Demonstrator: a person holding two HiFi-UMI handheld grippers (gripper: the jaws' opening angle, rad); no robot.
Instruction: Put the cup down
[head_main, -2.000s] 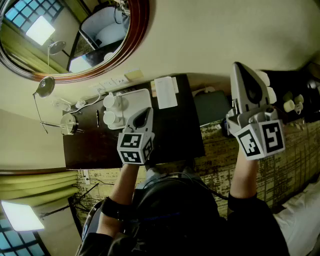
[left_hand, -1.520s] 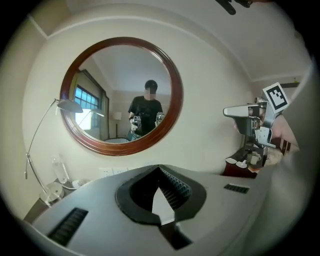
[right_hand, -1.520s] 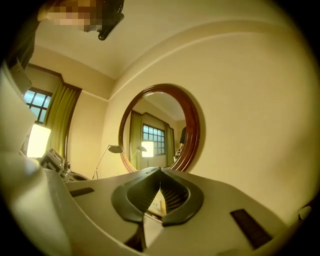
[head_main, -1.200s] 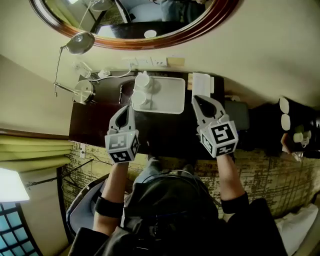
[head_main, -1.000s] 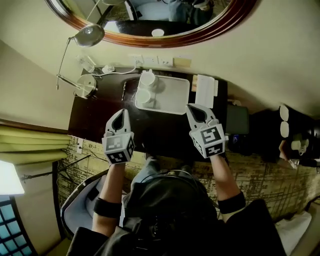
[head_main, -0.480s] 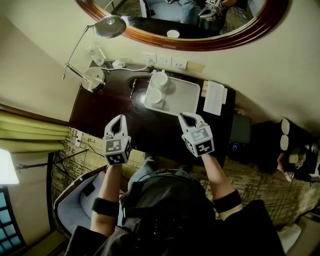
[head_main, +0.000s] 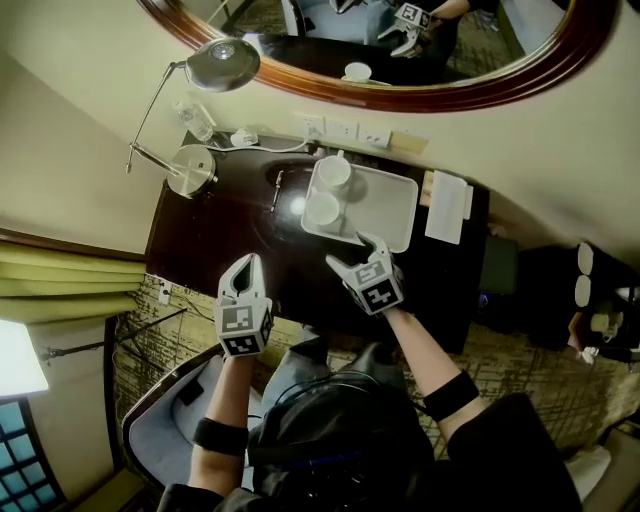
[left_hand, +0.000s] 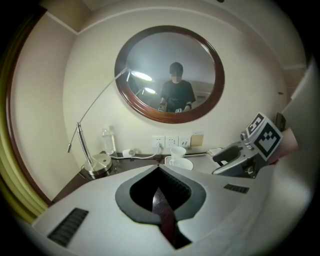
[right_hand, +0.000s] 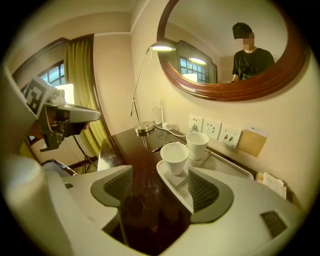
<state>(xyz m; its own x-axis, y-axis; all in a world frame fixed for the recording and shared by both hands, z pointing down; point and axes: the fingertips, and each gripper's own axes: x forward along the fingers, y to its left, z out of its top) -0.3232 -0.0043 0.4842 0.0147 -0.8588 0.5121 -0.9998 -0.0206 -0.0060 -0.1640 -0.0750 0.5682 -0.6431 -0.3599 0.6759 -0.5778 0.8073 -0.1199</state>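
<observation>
The right gripper was released: its jaws had just been opening and stood wide apart, with no cup between them. In the right gripper view only the dark desk and the near corner of the white tray showed in the gap between the ribbed pads. Whether either jaw touched the tray's rim could not be told. In the head view this gripper reached over the tray's front edge, angled down toward the desk.

Two white cups stood upright on the tray's left end, one behind the other and close together. The nearer cup stood just ahead of the open jaws, clear of both pads and gripped by nothing. The farther cup sat behind it, towards the wall sockets.

The left gripper was clenched, its jaws pressed together with nothing between them but a thin dark slit. In the head view it hung over the desk's front edge, well apart from the tray and to the left of the right gripper.

A desk lamp stood at the desk's back left corner, below the oval mirror
</observation>
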